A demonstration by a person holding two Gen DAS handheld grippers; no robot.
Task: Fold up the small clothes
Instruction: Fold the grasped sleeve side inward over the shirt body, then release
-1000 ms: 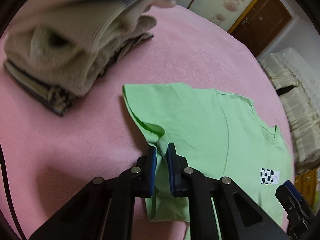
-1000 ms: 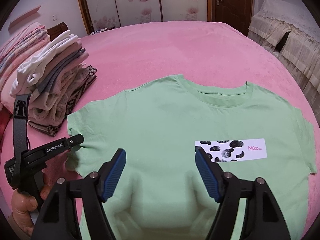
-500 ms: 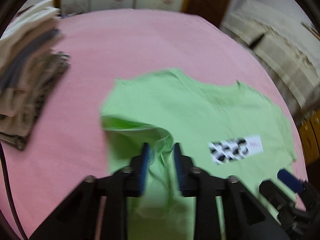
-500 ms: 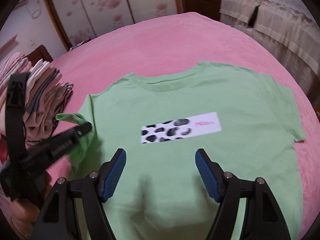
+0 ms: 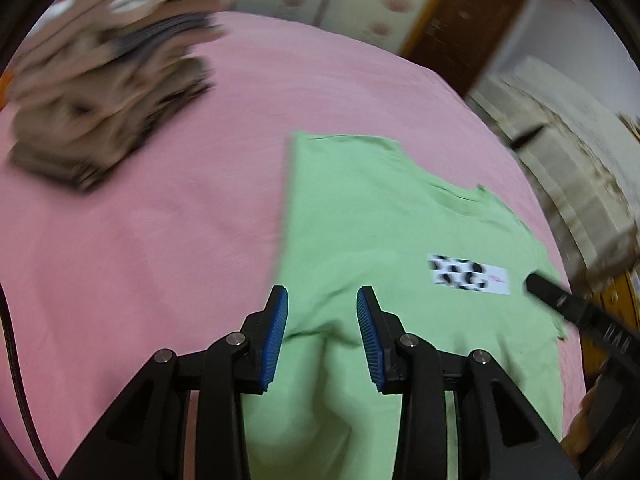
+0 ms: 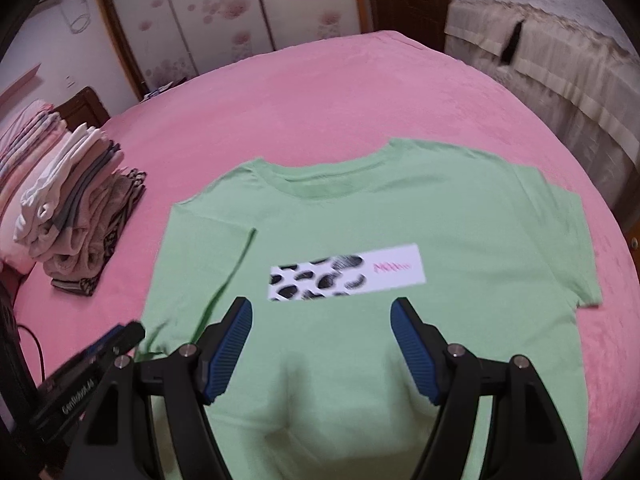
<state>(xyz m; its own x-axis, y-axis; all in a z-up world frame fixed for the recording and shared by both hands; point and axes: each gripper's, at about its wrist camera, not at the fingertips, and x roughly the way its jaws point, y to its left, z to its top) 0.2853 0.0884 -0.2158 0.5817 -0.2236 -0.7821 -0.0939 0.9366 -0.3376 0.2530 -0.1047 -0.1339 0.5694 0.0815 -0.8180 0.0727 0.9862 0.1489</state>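
A light green T-shirt [image 5: 380, 240] [image 6: 360, 208] with a white cow-spot label [image 6: 344, 272] lies face up on the pink bed [image 6: 320, 100]. Its left sleeve lies folded inward over the body, its edge showing as a dark line [image 6: 236, 268]. My left gripper [image 5: 322, 320] hovers open over the shirt's left side near that fold, with nothing between its blue pads [image 5: 276, 336]. It also shows at the lower left of the right wrist view [image 6: 124, 334]. My right gripper [image 6: 324, 336] stands wide open above the shirt's lower middle, holding nothing; its tip [image 5: 536, 282] reaches in beside the label.
A stack of folded clothes [image 6: 76, 216] [image 5: 100, 92] sits on the bed left of the shirt. Cloth-covered furniture [image 6: 560, 60] stands off the bed's right side. Flowered wardrobe doors [image 6: 240, 12] and a brown door line the far wall.
My left gripper carried the left sleeve inward, opened and let it go; the sleeve now lies flat on the shirt. The right gripper shifted sideways over the shirt and stayed wide open.
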